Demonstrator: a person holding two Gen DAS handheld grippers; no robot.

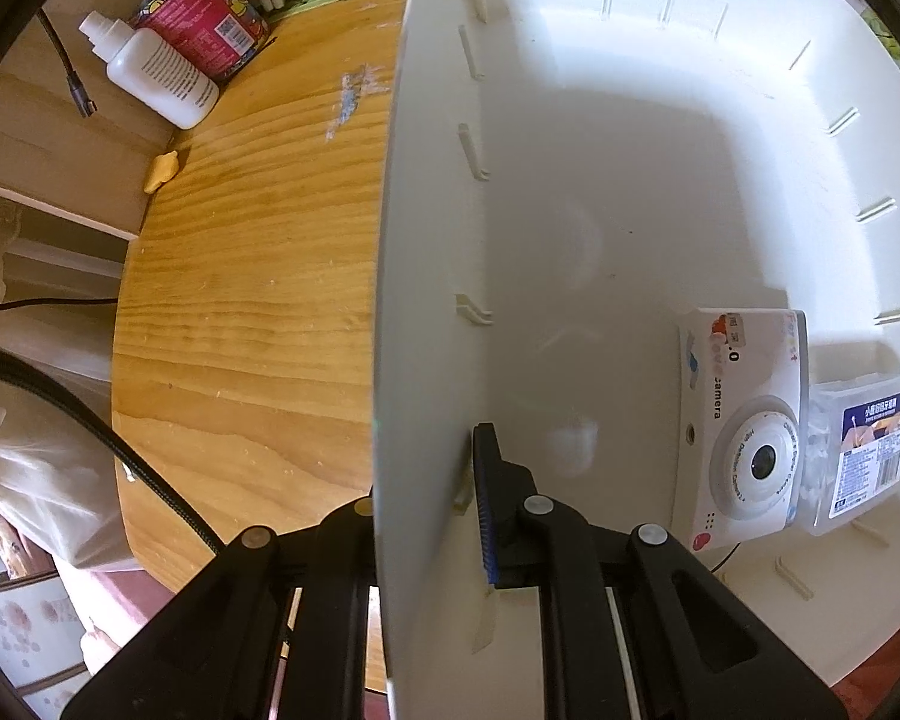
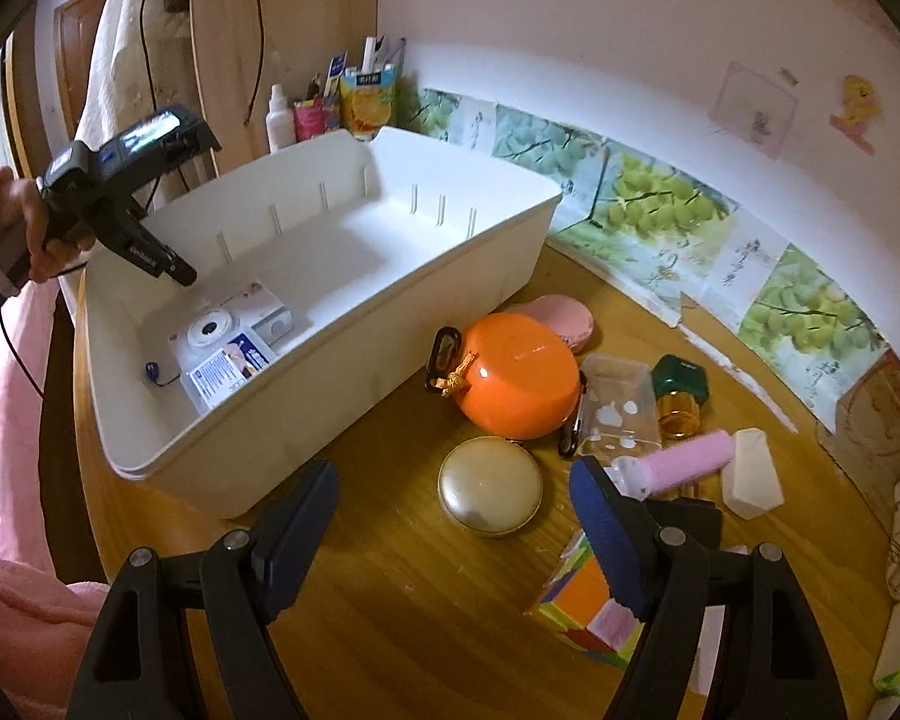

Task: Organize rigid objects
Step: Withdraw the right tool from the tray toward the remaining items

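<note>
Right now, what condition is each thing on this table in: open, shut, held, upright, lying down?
White bin: open-topped, wall pinched by left hand-held gripper.
Left hand-held gripper: shut on the bin wall.
Right hand-held gripper: open, holding nothing.
Toy camera: lying in the bin.
Gold compact: shut, flat on the table.
Orange ball: resting on the table.
White bottle: capped.

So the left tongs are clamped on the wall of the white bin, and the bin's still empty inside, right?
Not empty. The left tongs are clamped on the white bin wall, but the left wrist view shows a white toy camera and a small clear box already lying inside, at one end.
</note>
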